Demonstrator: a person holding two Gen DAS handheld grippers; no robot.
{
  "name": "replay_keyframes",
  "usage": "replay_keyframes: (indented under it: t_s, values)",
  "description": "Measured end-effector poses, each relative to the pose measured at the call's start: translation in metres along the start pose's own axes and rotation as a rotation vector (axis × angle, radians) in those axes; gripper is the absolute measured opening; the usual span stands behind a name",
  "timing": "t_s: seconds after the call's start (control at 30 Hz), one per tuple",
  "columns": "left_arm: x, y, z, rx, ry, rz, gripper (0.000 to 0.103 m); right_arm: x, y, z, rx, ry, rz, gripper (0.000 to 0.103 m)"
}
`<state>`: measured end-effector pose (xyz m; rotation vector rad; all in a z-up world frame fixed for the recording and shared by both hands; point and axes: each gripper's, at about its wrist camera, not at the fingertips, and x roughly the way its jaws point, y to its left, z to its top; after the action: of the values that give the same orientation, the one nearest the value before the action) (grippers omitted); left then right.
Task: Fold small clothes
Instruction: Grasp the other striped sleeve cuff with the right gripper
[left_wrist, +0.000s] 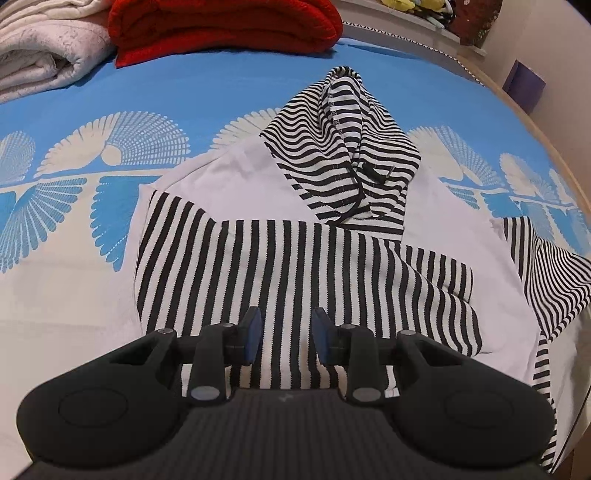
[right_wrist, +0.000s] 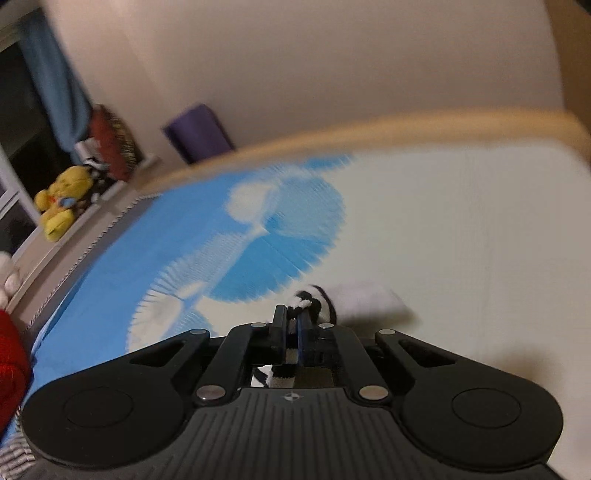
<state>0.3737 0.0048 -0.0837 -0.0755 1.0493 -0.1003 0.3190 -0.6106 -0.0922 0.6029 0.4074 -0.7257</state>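
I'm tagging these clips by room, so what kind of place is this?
Most likely a bedroom at home. A striped hoodie lies on a blue and white bedspread with folded blankets stacked on it, and a yellow plush toy sits on a ledge by the wall.

Matte black plastic left gripper (left_wrist: 286, 334): ribbed base plate, two round side lobes w/ circular insets, linkage arms w/ silver pivot pins, blue pads on finger tips. Matte black plastic right gripper (right_wrist: 292, 326): same build, small compass-like mark mid-base near linkage.
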Motion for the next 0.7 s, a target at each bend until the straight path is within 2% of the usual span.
replay_keyframes:
  t_s: [0.07, 0.17, 0.27, 0.4, 0.47, 0.6, 0.7]
  values:
    - [-0.002, 0.001, 0.0, -0.004, -0.002, -0.008, 0.034, -0.017, 0.019, 0.003, -0.036, -0.028, 0.013, 0.004]
    - [-0.003, 0.003, 0.001, -0.016, 0.0, -0.017, 0.034, -0.047, 0.047, 0.008, -0.065, -0.013, 0.017, 0.004]
    - [-0.005, 0.007, 0.001, -0.024, 0.002, -0.026, 0.034, -0.089, 0.074, 0.007, -0.07, -0.009, 0.078, 0.004]
    - [-0.008, 0.018, 0.003, -0.059, 0.0, -0.035, 0.034, -0.133, 0.103, -0.02, -0.099, 0.018, 0.127, 0.004]
    - [-0.012, 0.027, 0.004, -0.083, -0.007, -0.037, 0.034, -0.141, 0.124, -0.042, -0.174, 0.037, 0.131, 0.004]
    - [-0.023, 0.054, 0.009, -0.132, -0.034, -0.019, 0.034, -0.168, 0.195, -0.097, -0.412, 0.006, 0.275, 0.004]
    - [-0.03, 0.08, 0.014, -0.193, -0.052, 0.012, 0.034, -0.204, 0.246, -0.15, -0.611, 0.004, 0.472, 0.004]
